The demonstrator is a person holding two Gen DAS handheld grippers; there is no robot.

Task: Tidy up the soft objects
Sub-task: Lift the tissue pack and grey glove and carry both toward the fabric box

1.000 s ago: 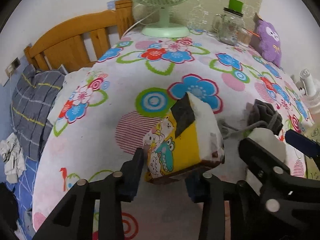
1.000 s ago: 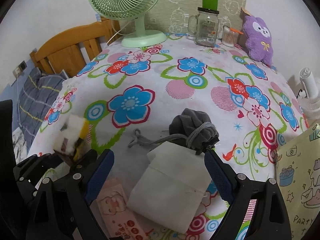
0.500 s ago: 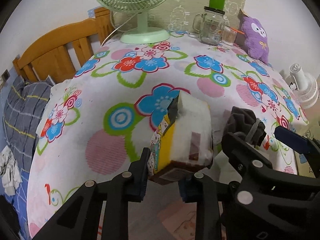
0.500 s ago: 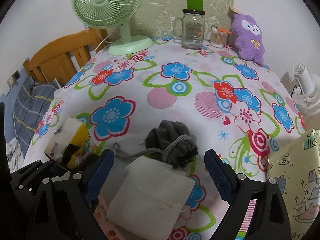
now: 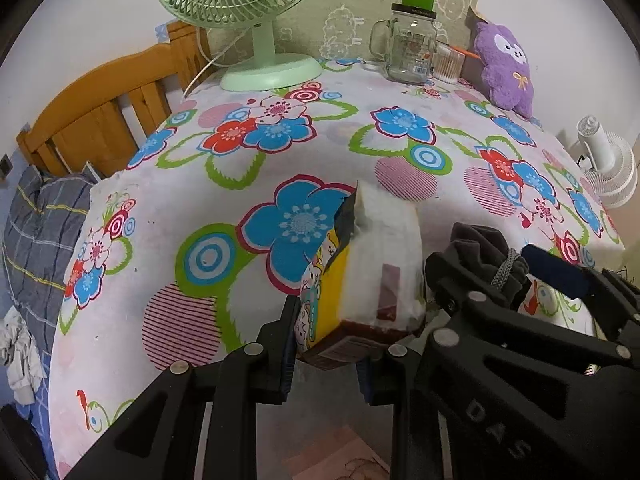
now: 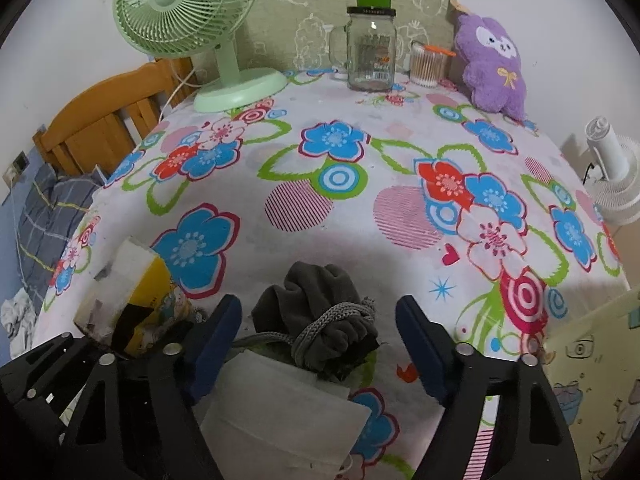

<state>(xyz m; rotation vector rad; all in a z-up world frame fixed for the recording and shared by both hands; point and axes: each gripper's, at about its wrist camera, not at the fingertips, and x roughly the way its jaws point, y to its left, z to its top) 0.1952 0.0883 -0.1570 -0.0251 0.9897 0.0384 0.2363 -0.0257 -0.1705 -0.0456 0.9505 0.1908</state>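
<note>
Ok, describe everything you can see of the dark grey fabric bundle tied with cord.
The dark grey bundle is soft, fleece-like cloth, bunched and cinched by a lighter grey braided cord wrapped around its near end, a loose tail trailing left. It lies on the floral tablecloth, its near end overlapping a white folded cloth. The right gripper straddles it; its jaws have just been closing, the pads not yet touching.

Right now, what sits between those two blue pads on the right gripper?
In the right wrist view, a dark grey pouch tied with cord lies between the open right gripper's pads, untouched.
</note>
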